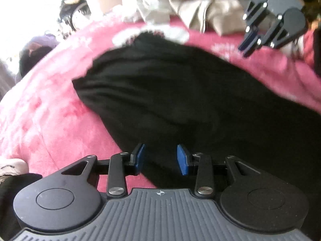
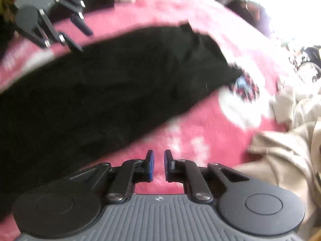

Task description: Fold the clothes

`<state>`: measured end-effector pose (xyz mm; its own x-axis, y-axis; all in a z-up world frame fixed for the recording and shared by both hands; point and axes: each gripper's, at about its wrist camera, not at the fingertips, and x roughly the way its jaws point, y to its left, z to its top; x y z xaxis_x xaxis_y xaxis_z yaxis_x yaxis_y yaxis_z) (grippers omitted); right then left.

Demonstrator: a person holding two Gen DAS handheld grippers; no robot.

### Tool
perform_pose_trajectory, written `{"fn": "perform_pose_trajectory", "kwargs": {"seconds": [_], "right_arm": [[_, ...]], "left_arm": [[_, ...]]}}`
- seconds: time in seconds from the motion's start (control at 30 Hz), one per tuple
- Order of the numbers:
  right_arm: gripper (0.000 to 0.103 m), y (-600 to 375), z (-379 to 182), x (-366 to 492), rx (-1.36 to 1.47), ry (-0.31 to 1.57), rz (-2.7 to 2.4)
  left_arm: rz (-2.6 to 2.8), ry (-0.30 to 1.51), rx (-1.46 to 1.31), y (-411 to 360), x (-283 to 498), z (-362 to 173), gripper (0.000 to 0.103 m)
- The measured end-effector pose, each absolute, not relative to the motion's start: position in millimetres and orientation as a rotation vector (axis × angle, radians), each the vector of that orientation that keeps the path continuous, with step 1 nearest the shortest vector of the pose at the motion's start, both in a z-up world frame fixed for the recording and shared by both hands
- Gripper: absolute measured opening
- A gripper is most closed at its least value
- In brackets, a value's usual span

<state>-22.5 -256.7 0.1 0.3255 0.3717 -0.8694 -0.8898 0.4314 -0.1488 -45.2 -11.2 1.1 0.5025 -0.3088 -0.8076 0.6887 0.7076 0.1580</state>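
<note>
Underneath everything lies a pink bed cover (image 1: 50,110) with pale patches, and spread across it is the black garment (image 1: 180,92), a long dark piece running diagonally, creased but roughly flat. Beyond it sits a heap of beige clothes (image 1: 190,6), not yet dealt with.

Judging by this, the black piece is the one being folded, and the step in hand is getting both tools to its edges. The left hand-held gripper (image 1: 160,159) hangs over the near edge of the garment with its blue pads (image 1: 140,157) apart and nothing pinched between them. The right hand-held gripper (image 2: 159,164) is over bare pink cover just beside the garment's long edge, its pads nearly together with a thin gap and empty.

Next, each would likely need to widen, reach an edge or corner of the black cloth and pinch it before any fold can be carried over.
</note>
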Motion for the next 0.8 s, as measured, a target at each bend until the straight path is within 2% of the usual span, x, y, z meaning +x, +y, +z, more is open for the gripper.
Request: {"fn": "perform_pose_trajectory", "kwargs": {"seconds": [0.13,0.23,0.37,0.5,0.6,0.73,0.8], "right_arm": [[0.011,-205,-3,-50,-0.761,0.829,1.137],[0.010,-203,-34,-65,-0.905,0.945,1.165],[0.011,-248,-19,-50,-0.800,1.067,1.029],[0.013,-247,6,-48,-0.741,0.990,1.046],[0.013,-214,0,-62,-0.771,0.978,1.169],[0.014,-220,-23,-85,-0.849,1.070,1.227],[0.013,-238,-19,-79,-0.795,1.176,1.185]], "left_arm": [[-0.749,0.886,0.472,-31,-67,-3,0.035],[-0.810,0.982,0.549,-42,-91,-30,0.035],[-0.761,1.008,0.563,-8,-100,-20,0.035],[-0.752,0.947,0.489,1,-97,6,0.035],[-0.841,0.931,0.455,-27,-102,8,0.035],[-0.930,1.048,0.546,-42,-129,-25,0.035],[-0.962,1.036,0.620,-31,-150,-26,0.035]]}}
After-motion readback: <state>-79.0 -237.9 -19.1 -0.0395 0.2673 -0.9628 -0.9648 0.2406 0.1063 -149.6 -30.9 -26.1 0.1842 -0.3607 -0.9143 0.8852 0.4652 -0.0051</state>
